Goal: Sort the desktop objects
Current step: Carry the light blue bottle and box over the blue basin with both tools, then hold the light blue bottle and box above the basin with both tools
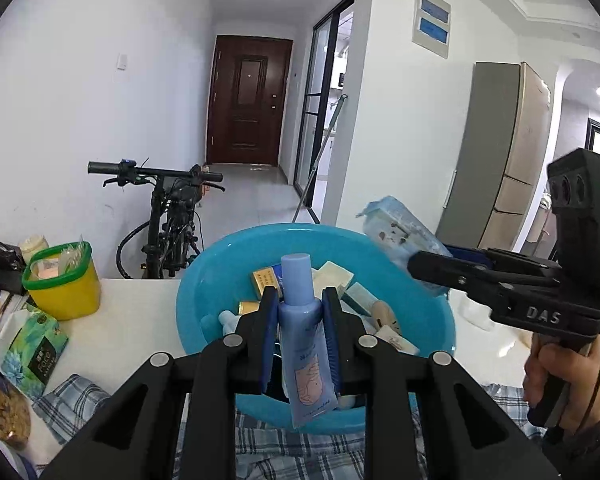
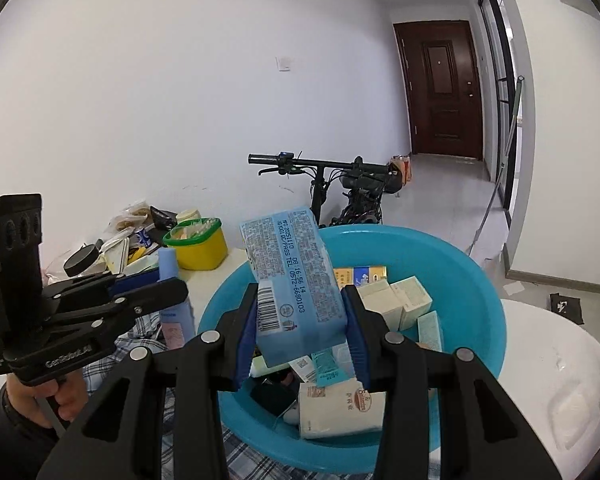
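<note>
- Blue tube [image 1: 305, 334]: lower centre of the left view, clamped upright by the left gripper [image 1: 300, 312].
- Pale blue packet [image 2: 296, 280]: centre of the right view, clenched in the right gripper [image 2: 302, 320].
- Blue basin [image 1: 204, 280]: beneath both, rim near the table edge [image 1: 140, 280].
- Yellow tub [image 1: 62, 280]: left, well apart.

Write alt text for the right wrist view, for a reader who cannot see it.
The right gripper clamps a light blue printed pack above a blue basin filled with small boxes. At left, the left gripper holds a blue tube; a yellow tub and clutter sit behind.
</note>
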The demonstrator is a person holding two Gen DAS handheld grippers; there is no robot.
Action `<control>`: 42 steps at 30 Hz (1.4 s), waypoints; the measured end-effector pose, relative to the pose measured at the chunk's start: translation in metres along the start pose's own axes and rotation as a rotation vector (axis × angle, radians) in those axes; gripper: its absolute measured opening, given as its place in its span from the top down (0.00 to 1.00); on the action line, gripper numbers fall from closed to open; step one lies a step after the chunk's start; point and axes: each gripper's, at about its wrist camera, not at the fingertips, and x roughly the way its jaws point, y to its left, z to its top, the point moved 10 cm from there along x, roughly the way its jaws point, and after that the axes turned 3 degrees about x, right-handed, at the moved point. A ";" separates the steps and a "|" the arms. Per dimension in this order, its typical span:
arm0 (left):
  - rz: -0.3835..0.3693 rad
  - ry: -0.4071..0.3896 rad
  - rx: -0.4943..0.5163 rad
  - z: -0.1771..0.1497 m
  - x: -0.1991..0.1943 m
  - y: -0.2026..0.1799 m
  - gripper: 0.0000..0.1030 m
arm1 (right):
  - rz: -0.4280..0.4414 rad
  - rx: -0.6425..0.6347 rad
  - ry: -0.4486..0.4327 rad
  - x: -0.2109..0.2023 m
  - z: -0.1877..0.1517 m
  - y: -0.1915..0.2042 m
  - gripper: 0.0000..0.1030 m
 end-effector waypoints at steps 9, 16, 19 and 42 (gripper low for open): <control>-0.007 0.023 -0.036 -0.012 0.025 0.015 0.77 | -0.020 0.009 0.052 0.020 -0.013 -0.014 0.63; 0.000 0.032 -0.031 -0.015 0.031 0.018 0.77 | -0.022 0.004 0.062 0.023 -0.016 -0.012 0.63; -0.001 0.022 -0.029 -0.013 0.029 0.017 0.77 | -0.019 0.007 0.059 0.023 -0.016 -0.012 0.63; -0.019 -0.027 -0.005 -0.004 0.020 0.002 0.77 | -0.010 0.014 0.053 0.024 -0.016 -0.010 0.62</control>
